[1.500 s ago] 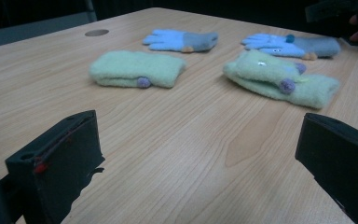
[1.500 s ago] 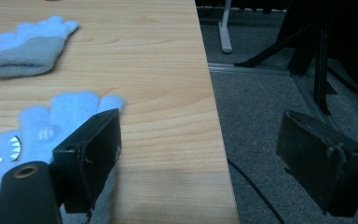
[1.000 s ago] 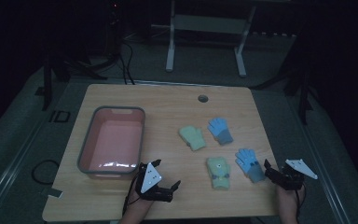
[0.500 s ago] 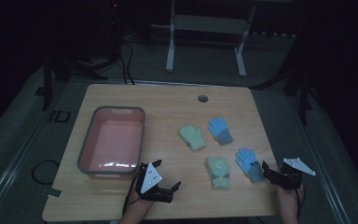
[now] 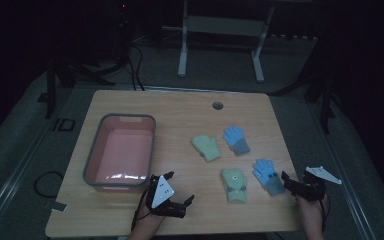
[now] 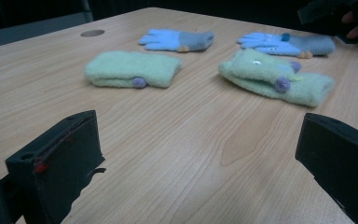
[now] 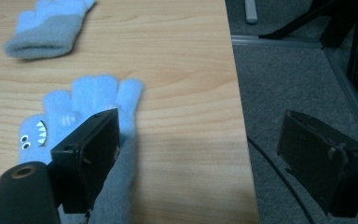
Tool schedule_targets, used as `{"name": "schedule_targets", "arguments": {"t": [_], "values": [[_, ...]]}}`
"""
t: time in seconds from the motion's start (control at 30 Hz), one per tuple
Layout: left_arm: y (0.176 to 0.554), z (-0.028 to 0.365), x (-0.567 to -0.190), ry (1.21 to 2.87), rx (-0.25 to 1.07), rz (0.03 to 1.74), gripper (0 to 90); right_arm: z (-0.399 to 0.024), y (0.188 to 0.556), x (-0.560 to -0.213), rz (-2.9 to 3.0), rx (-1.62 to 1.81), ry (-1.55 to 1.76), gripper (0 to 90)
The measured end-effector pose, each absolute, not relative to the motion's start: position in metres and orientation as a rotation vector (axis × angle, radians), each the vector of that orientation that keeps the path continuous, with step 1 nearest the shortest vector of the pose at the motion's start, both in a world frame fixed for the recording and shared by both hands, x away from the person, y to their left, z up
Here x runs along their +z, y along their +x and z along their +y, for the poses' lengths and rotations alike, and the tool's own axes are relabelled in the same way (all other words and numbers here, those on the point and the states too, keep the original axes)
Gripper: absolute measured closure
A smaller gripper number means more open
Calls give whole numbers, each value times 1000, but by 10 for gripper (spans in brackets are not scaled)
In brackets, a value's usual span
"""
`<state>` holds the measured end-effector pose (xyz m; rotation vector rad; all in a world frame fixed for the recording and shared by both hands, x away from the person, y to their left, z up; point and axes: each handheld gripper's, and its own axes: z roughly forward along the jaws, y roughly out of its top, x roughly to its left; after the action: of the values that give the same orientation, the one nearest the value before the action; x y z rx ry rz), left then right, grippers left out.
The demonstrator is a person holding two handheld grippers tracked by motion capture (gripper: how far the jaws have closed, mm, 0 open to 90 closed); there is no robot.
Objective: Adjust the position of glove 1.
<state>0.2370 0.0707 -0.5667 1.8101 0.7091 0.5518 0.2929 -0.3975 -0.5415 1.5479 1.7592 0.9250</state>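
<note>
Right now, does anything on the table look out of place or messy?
Nothing damaged or spilled. Four gloves lie scattered on the table, and the pink tub sits empty. Both grippers' jaws are open, holding nothing.

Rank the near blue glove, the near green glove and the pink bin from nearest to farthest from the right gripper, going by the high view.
From the right gripper:
1. Near blue glove, right beside its jaws, at the table's right edge.
2. Near green glove, farther left, mid-table.
3. Pink bin, far left.
</note>
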Motion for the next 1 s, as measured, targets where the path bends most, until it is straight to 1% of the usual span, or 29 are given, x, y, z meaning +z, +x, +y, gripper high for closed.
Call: {"name": "schedule_targets", "arguments": {"t": [0.1,0.33,0.43,0.53,0.63,0.73,0.87,0.93,1.0], "values": [[237,71,-567,1810,552,708,3,-397,294,-540,1766,929,1545,133],[237,71,-567,1807,555,714,3,-388,301,-522,1859,972,1504,130],[236,71,-567,1807,558,712,3,-383,306,-518,1865,925,1477,125],[236,71,-567,1805,554,714,3,-378,309,-511,1870,928,1485,154],[236,71,-567,1806,553,712,3,-371,313,-502,1874,930,1459,154],[236,71,-567,1809,550,710,3,-360,319,-493,1877,862,1456,155],[236,71,-567,1809,548,709,3,-353,329,-483,1995,940,1469,155],[236,71,-567,1811,549,709,3,-349,333,-479,2030,956,1462,182],[236,71,-567,1811,549,708,3,-346,336,-478,2048,960,1457,180]]}}
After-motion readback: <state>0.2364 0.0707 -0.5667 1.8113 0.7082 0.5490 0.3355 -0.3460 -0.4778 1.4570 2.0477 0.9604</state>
